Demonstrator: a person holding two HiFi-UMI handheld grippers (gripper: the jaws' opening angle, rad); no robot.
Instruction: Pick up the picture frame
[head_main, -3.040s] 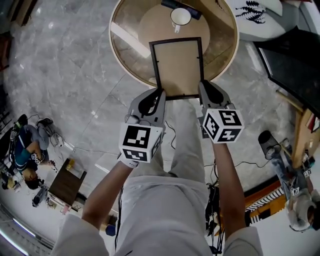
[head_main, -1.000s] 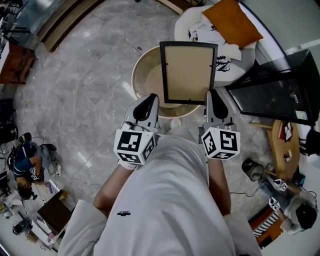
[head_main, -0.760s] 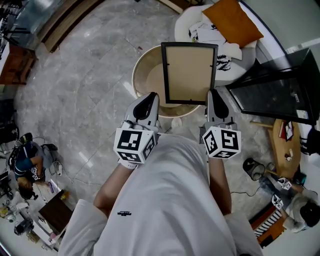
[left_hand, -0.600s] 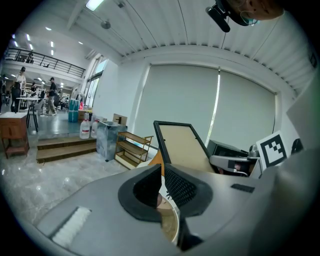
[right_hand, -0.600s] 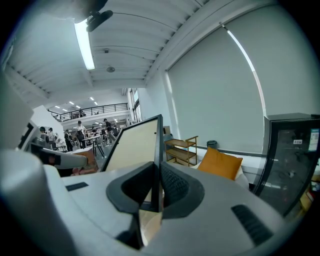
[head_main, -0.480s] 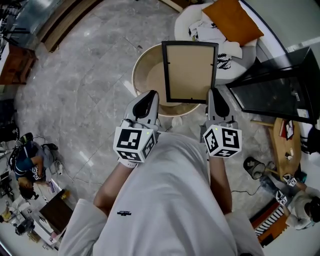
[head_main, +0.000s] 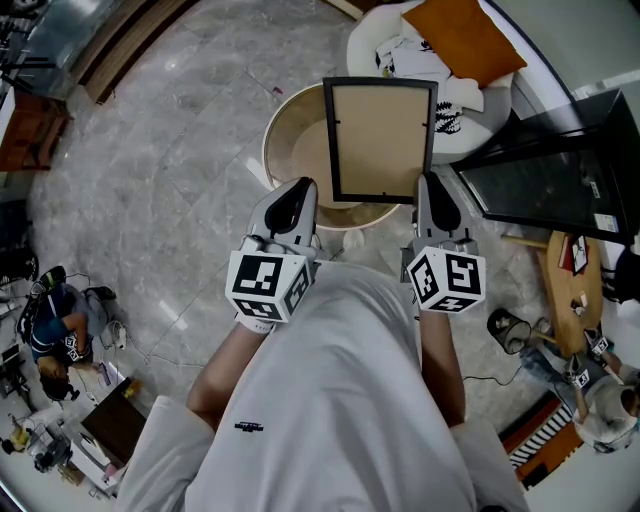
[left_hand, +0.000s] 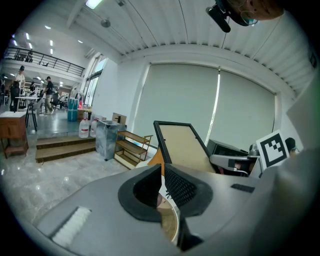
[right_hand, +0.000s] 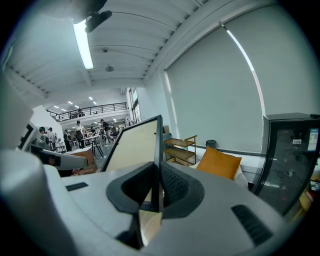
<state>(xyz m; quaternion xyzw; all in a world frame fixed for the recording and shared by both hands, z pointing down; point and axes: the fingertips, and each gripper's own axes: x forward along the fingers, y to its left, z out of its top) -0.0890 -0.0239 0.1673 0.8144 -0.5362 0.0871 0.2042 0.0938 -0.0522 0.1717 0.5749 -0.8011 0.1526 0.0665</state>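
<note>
The picture frame (head_main: 378, 135) has a thin black border and a tan backing board. I hold it upright in the air above a round table, one gripper at each lower corner. My left gripper (head_main: 303, 190) is shut on the frame's lower left edge, and my right gripper (head_main: 428, 190) is shut on its lower right edge. In the left gripper view the frame (left_hand: 184, 150) rises from between the closed jaws of the left gripper (left_hand: 162, 172). In the right gripper view its black edge (right_hand: 158, 145) stands straight up out of the right gripper (right_hand: 156, 182).
Below the frame stands a round wooden table (head_main: 290, 150). A white armchair with an orange cushion (head_main: 455, 35) is behind it and a black cabinet (head_main: 540, 170) to the right. A wooden shelf (left_hand: 132, 145) stands by the wall. A person sits on the floor (head_main: 45, 330) at far left.
Three seconds ago the frame was low over the round table. It now hangs high above it in both grippers. Over the last second it has barely moved.
</note>
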